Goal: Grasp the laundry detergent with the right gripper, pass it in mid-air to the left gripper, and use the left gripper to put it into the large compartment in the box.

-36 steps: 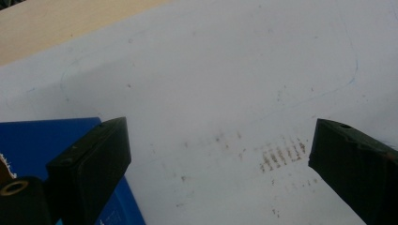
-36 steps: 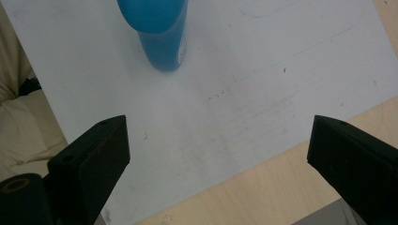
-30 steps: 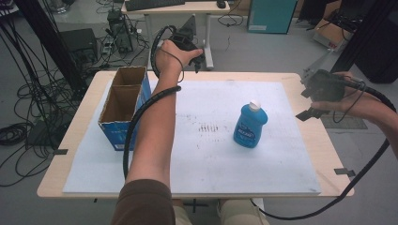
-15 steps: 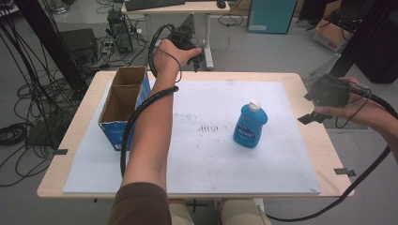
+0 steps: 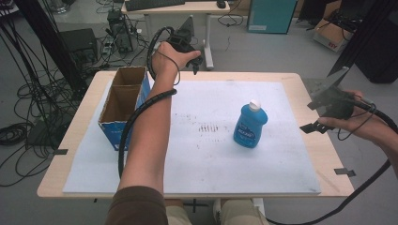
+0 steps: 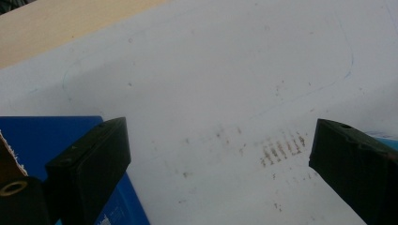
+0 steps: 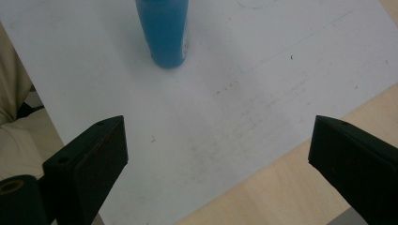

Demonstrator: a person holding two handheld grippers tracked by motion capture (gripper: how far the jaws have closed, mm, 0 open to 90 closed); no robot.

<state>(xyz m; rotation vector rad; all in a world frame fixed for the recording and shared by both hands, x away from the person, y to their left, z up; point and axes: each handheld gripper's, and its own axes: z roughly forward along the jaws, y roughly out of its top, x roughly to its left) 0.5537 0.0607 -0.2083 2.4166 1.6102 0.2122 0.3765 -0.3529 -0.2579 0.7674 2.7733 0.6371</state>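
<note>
A blue plastic bottle with a white cap (image 5: 250,124) stands upright on the white sheet (image 5: 202,154) covering the wooden counter (image 5: 324,154). The right gripper (image 5: 324,119) hovers off to its side, jaws spread wide, empty. The left gripper (image 5: 190,54), jaws likewise released, hangs beyond the open blue cardboard box (image 5: 123,105).

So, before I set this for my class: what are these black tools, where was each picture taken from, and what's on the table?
A person holds a hand-operated gripper in each hand: the left gripper is raised beyond the table's far edge, the right gripper over its right side. Both are open and hold nothing. The high view looks down from above the person. The two gripper views come from cameras riding on each tool, looking past its black fingers. On the white mat stand a blue bottle and an open cardboard box.
</note>
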